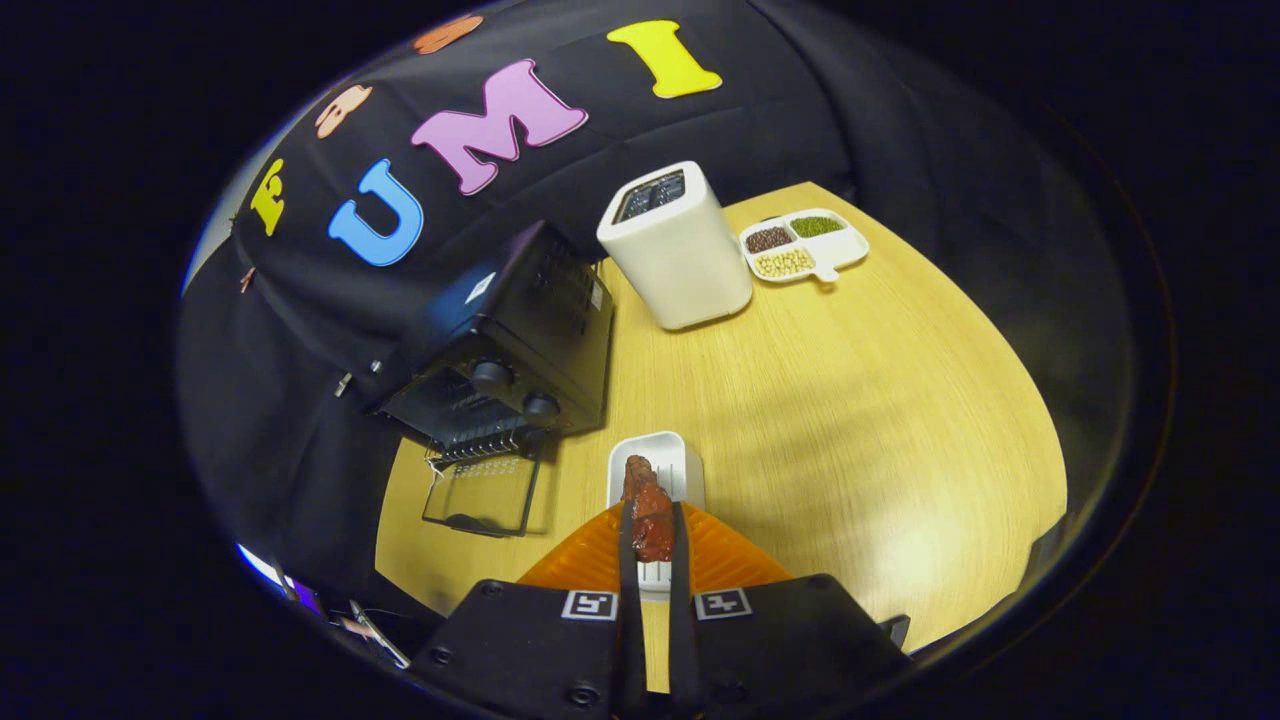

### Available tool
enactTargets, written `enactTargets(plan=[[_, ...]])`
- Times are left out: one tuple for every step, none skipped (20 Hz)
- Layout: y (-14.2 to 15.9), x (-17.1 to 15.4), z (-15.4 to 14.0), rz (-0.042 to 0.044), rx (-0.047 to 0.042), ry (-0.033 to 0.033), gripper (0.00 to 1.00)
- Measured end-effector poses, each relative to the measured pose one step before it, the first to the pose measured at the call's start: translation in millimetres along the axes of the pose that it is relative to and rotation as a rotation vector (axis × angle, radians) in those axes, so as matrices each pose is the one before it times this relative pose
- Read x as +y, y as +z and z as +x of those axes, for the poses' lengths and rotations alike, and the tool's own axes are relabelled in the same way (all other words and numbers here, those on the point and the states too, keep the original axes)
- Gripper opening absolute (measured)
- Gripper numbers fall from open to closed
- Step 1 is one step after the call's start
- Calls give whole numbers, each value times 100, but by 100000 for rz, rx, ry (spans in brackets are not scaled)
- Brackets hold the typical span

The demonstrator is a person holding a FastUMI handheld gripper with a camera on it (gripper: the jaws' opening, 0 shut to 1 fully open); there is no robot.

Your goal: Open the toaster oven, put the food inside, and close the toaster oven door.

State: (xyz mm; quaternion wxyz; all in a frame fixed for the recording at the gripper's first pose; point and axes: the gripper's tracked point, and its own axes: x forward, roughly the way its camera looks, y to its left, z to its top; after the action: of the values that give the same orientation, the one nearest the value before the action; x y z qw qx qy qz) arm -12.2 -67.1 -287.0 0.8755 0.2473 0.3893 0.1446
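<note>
A: Holding a reddish-brown piece of food pinched between both fingers of the hand-held gripper, nearly closed, just the thickness of the morsel apart. Hovering over a small white rectangular tray on the tabletop.

B: And sitting where, the toaster oven?

A: Ahead and to the left of the fingers, against the cloth wall, with its glass door already dropped open and lying flat toward the tabletop. Looking like carrying is the step in hand.

B: Doing it well meaning what?

A: Keeping the squeeze steady, probably, since the food looks glossy, lumpy and irregular, likely slippery. Swinging left while staying level, clearing the lowered door's front edge, then going in above the wire rack rather than scraping it. Releasing only once well inside.

B: Anything risky nearby?

A: Judging the see-through door as easy to clip. Two round knobs sticking out on the black metal casing beside the opening, too.

B: Other things around?

A: Standing beyond, a tall white box with rounded corners, smooth-sided, with a dark slotted top. Near it, a white divided dish holding brown, green and pale beans in separate compartments. Lying under everything, pale yellow wood grain, slightly shiny.
</note>
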Motion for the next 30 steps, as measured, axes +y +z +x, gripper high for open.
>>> enactTargets(plan=[[215,1150,-453,-468,-1724,840,13],[117,1289,-385,-483,-1527,1097,13],[-71,1550,-278,-493,-1034,1372,13],[-171,1598,-244,-733,-615,1584,13],[-268,1647,-46,-897,-622,1704,13],[-305,1723,55,-913,-107,1968,13],[-260,1757,166,-918,-204,1934,13],[-297,1765,237,-817,-246,2038,13],[-251,1718,398,-626,-138,2010,13],[-319,1615,455,-661,101,1958,13],[-269,1502,580,-817,34,1664,13],[-215,1443,813,-637,-133,1514,13],[-216,1234,817,5,30,1488,13],[-169,1191,847,424,-70,1384,13],[-109,988,980,472,-68,1144,13],[-69,989,849,-36,158,946,13],[-18,644,942,-459,-1,465,13],[-121,564,896,-631,91,296,13],[-51,330,896,-352,78,9,13],[-71,293,876,-40,-57,-62,13],[-16,102,857,140,-64,-126,13],[-16,173,661,200,-203,-122,13],[22,-10,726,147,-310,-233,13],[-15,-87,701,-7,-225,-393,13],[91,-256,709,171,-536,-577,13],[123,-238,703,388,-550,-502,13],[205,-227,778,811,-704,-256,13],[218,-247,807,1048,-1006,-276,13],[200,-307,835,553,-669,-508,13],[34,-433,804,490,-184,-829,13]])
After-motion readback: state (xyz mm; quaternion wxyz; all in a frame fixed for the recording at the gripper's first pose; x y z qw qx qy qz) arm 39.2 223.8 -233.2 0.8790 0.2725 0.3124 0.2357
